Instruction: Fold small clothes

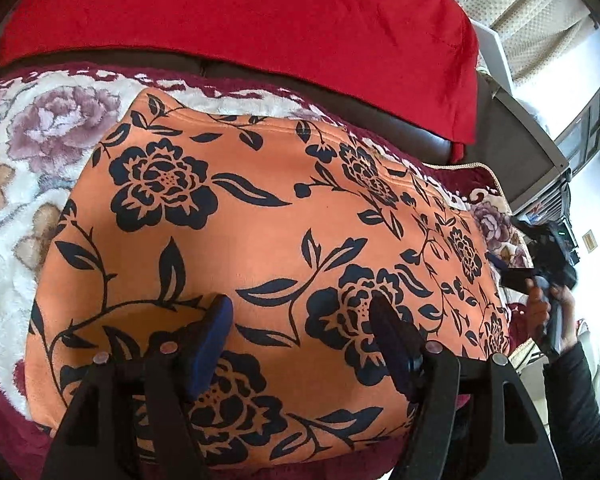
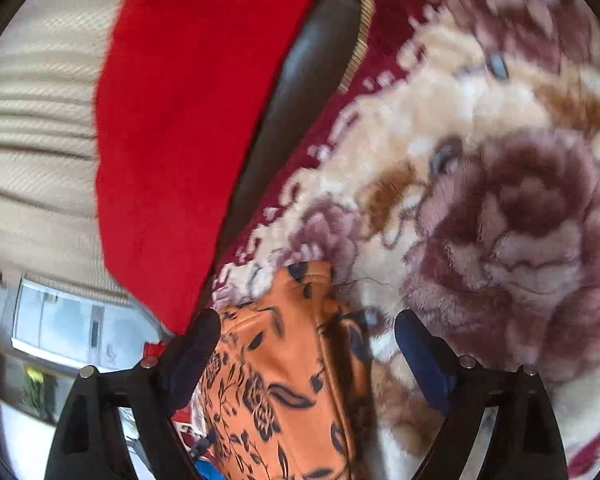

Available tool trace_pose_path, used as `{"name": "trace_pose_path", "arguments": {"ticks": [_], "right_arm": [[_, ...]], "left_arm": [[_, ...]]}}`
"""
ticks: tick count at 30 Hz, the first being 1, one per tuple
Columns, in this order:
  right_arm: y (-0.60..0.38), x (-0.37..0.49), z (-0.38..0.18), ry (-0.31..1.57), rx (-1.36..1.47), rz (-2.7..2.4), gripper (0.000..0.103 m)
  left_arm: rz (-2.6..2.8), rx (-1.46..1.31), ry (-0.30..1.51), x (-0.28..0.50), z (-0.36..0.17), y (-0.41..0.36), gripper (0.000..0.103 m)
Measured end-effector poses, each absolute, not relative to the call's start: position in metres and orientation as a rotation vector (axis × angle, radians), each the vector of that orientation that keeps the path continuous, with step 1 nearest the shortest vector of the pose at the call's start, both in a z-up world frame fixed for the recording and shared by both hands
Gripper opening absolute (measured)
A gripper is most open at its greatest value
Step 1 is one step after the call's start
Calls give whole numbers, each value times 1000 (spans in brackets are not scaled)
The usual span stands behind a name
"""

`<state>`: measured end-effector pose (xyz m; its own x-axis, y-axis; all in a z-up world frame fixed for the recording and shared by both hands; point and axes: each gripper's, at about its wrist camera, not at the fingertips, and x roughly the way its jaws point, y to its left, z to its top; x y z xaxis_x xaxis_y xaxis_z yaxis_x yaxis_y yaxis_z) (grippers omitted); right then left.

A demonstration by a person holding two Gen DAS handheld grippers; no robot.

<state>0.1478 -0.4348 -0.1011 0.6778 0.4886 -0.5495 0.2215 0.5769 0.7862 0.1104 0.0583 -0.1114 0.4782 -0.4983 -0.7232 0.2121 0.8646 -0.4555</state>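
An orange garment with a black flower print (image 1: 260, 240) lies spread flat on a plush floral blanket (image 1: 32, 184). My left gripper (image 1: 302, 312) is open and hovers just over the garment's near part, holding nothing. In the left wrist view the right gripper (image 1: 540, 280) is at the garment's right edge, held in a hand. In the right wrist view my right gripper (image 2: 306, 332) is open, its jaws on either side of the garment's edge (image 2: 284, 384), above the blanket (image 2: 500, 200). This view is blurred.
A red cloth (image 1: 260, 20) drapes over a dark brown sofa back (image 1: 420, 128) behind the blanket; it also shows in the right wrist view (image 2: 172, 120). A cream curtain (image 2: 32, 140) and a window (image 1: 588, 120) lie to the right side.
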Motion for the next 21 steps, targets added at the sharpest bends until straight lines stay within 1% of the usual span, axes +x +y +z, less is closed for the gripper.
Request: {"name": "trace_pose_path", "arguments": {"ticks": [4, 6, 9, 10, 11, 13, 14, 18, 20, 21], "right_arm": [[-415, 133, -66, 759, 875, 309, 91], [-391, 140, -60, 777, 848, 408, 93], [-358, 157, -74, 888, 728, 435, 93], [-357, 164, -87, 935, 699, 353, 93], [-366, 167, -104, 967, 728, 235, 93], [-383, 159, -113, 887, 877, 199, 93], [-385, 150, -108, 852, 896, 183, 93], [-361, 132, -88, 832, 744, 244, 93], [-365, 134, -99, 897, 683, 149, 93], [-376, 130, -102, 896, 735, 136, 92]], "left_arm": [[-376, -253, 954, 105, -104, 50, 71], [-326, -201, 947, 101, -101, 46, 71], [-266, -168, 946, 96, -98, 47, 72], [-254, -167, 948, 95, -98, 48, 72], [-239, -169, 950, 93, -97, 51, 72], [-217, -177, 950, 89, -96, 56, 72], [-208, -181, 947, 87, -96, 59, 73], [-185, -187, 948, 84, -95, 63, 73], [-185, -193, 959, 83, -95, 63, 73], [-187, -193, 959, 81, -94, 64, 73]]}}
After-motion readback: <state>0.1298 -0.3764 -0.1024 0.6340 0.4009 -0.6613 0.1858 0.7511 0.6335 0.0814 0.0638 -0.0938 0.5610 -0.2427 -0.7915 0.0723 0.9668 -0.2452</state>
